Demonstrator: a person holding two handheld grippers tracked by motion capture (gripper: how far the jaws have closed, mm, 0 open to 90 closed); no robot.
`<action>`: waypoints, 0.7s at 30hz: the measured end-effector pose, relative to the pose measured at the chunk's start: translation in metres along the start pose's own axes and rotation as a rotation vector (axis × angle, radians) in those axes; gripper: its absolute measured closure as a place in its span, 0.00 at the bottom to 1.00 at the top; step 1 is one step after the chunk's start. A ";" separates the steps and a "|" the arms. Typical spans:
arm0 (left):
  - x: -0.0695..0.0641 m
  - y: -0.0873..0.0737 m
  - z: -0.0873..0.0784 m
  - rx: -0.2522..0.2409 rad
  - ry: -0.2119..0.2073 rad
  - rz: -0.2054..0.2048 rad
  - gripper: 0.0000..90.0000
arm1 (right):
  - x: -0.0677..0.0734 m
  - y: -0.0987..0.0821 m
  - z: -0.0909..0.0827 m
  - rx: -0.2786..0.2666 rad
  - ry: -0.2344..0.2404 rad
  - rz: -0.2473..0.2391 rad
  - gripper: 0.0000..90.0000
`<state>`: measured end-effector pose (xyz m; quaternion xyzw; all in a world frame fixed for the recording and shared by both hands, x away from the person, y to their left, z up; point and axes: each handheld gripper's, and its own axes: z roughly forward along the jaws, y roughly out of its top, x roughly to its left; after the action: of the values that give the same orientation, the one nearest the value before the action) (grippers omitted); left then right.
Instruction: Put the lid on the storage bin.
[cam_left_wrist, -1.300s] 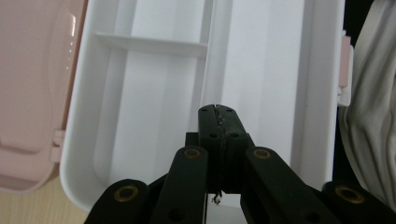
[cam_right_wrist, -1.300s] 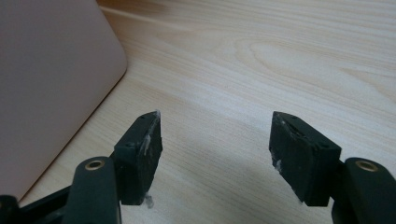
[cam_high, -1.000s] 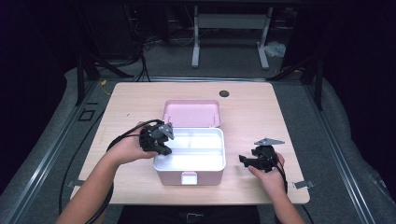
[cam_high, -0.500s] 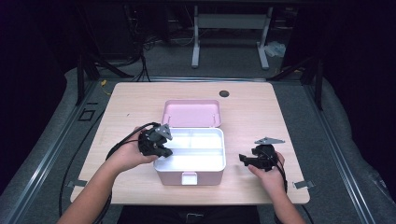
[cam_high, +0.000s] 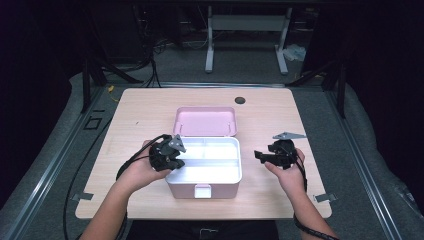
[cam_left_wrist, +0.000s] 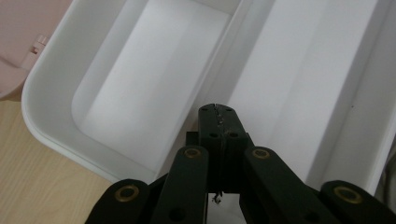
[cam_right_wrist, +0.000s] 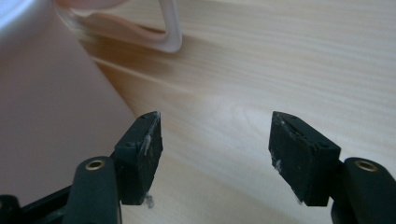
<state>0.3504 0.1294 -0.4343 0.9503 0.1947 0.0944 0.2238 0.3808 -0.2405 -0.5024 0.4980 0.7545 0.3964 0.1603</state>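
One pink box (cam_high: 204, 170) sits open on one wooden tabletop (cam_high: 140, 110), with one lid (cam_high: 205, 121) folded back behind it and one latch tab (cam_high: 202, 190) at its front. Inside, two white compartments (cam_left_wrist: 140, 84) lie side by side. Two grippers work here, one left gripper (cam_high: 167, 152) and one right gripper (cam_high: 276, 152), and one dark round spot (cam_high: 240, 100) marks the far edge.

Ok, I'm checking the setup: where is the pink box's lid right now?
In the high view the lid lies open, flat on the table at its middle, directly behind the white-lined box and hinged to its far edge.
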 end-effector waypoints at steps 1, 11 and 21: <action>0.000 0.001 0.000 0.004 0.003 -0.002 1.00 | 0.000 0.005 0.000 -0.006 0.000 -0.001 0.39; 0.003 -0.003 0.000 -0.017 -0.019 -0.028 1.00 | 0.002 0.055 0.007 -0.043 -0.002 -0.050 0.43; 0.004 -0.005 0.000 -0.032 -0.021 -0.042 1.00 | 0.006 0.087 0.028 -0.021 -0.013 -0.058 0.43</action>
<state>0.3526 0.1351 -0.4359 0.9433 0.2108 0.0828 0.2428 0.4502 -0.2061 -0.4530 0.4769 0.7633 0.3961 0.1816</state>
